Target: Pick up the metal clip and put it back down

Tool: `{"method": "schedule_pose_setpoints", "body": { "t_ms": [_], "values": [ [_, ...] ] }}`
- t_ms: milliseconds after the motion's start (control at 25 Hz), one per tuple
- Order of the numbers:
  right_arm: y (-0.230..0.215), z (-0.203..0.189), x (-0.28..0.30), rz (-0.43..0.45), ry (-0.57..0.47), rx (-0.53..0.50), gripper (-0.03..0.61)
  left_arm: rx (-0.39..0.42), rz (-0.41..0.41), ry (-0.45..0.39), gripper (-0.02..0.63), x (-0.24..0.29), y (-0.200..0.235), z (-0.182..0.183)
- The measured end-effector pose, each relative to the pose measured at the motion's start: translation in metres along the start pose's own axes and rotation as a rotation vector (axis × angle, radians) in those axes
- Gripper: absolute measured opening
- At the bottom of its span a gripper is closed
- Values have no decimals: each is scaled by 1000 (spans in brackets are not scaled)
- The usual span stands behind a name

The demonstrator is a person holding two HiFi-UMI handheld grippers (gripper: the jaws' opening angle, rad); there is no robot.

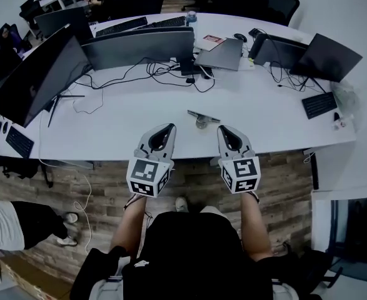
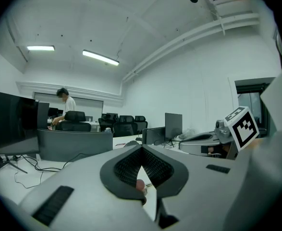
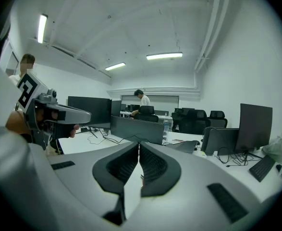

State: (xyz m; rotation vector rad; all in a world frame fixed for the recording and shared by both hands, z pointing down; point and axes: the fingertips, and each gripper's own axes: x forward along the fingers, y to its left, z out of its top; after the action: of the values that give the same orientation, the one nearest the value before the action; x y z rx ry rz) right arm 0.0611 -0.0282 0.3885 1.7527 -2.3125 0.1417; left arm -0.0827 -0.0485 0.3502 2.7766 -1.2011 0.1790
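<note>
The metal clip (image 1: 202, 118) lies on the white desk (image 1: 264, 114), a little in from the front edge. Both grippers hover side by side over that edge, on the near side of the clip. My left gripper (image 1: 169, 127) points at the clip's left end and my right gripper (image 1: 222, 130) at its right end; neither touches it. In the left gripper view the left gripper (image 2: 141, 147) has its tips together and nothing held. My right gripper (image 3: 139, 142) is likewise shut and empty. Each gripper view shows the other gripper alongside.
Several dark monitors (image 1: 139, 45), a closed laptop (image 1: 221, 54), keyboards (image 1: 321, 104) and loose cables (image 1: 164, 74) fill the desk's far half. Wooden floor lies below the desk edge. A person's legs (image 1: 27, 224) show at the lower left. Office chairs (image 3: 193, 119) stand beyond.
</note>
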Motion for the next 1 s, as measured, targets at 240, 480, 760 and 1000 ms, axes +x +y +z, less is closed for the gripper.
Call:
{"method": "schedule_pose_setpoints", "body": {
  "t_ms": [240,480,760,1000],
  "values": [
    [-5,-9,10,12,26,16,25,-18,-15,21,9,12,2,-8],
    [-19,-18,29,18,65,0,25,-36,-2,38,9,33,7,-14],
    [-39,-33,58,88,106,12,25,-82,18,72,9,66,6,-30],
    [-50,-58,83,159,189,19,25,-104,56,111,9,92,10,-47]
  ]
}}
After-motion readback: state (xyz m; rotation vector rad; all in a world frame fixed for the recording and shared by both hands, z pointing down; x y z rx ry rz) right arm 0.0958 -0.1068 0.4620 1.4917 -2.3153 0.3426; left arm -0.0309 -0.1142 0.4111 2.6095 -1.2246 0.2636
